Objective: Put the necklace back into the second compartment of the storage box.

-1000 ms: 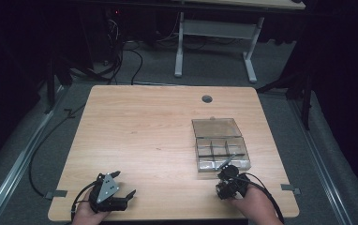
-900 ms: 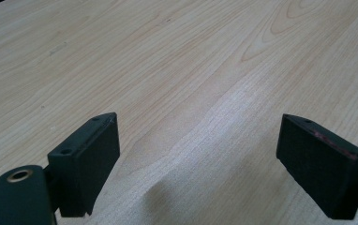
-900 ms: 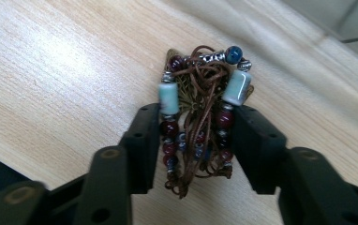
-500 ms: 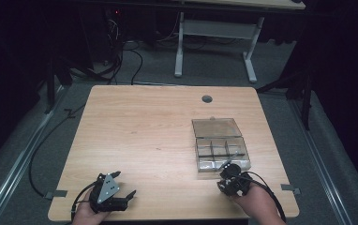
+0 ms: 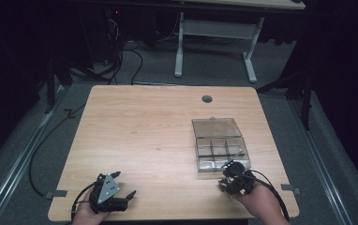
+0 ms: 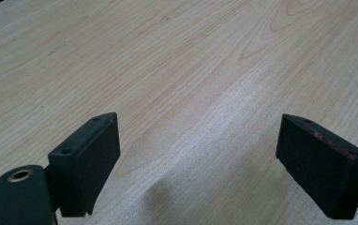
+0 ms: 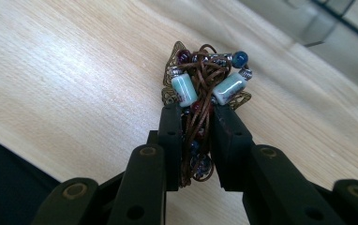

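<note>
A bundle of brown cord strung with pale blue, dark blue and red beads (image 7: 204,79) sticks out from between the jaws of my right gripper (image 7: 196,110). The jaws have just been closing and now press on the bundle from both sides. In the high view the right gripper (image 5: 228,171) hovers at the front edge of a clear compartment box (image 5: 200,161). My left gripper (image 5: 124,183) rests near the table's front left, its fingers (image 6: 90,154) wide apart over bare wood with nothing between them.
The wooden table (image 5: 144,126) has a cable hole (image 5: 207,99) at the back. The box's clear lid (image 5: 216,127) lies open behind its compartments. A metal desk frame (image 5: 214,42) and cables stand on the floor beyond.
The right hand has shifted slightly at the front edge of the box. The left hand and its gripper have stayed put.
</note>
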A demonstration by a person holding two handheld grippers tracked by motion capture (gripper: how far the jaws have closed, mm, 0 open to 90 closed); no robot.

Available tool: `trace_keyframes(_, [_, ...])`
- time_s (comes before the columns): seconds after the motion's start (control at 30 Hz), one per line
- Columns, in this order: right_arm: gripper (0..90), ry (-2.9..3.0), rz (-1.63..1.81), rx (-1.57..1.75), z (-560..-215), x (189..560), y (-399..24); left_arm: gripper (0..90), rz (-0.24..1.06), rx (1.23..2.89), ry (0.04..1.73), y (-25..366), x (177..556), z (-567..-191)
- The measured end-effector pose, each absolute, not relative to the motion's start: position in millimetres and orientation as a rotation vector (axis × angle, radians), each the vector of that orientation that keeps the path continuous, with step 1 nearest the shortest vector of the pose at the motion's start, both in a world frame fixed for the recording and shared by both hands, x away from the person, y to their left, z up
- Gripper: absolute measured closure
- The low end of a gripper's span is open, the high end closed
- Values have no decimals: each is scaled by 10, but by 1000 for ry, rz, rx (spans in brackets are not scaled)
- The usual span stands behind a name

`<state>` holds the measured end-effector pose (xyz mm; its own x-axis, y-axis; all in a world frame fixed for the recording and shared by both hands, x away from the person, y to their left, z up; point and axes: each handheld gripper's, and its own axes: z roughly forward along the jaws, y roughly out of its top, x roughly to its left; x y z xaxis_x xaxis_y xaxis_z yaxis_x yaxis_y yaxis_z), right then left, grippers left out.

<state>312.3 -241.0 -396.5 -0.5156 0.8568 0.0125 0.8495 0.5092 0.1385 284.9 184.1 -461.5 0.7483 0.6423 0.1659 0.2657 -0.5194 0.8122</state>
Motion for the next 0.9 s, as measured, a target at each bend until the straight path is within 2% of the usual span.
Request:
trace_keyframes(0.3, [755,2664,235,1517,-3737,3117,-2468,146,576,2121,682,1842,2849,-4614])
trace_keyframes(0.9, [756,2674,257,1502,-3545,3219,-2446,148,557,2082,700,1884,2856,-4606])
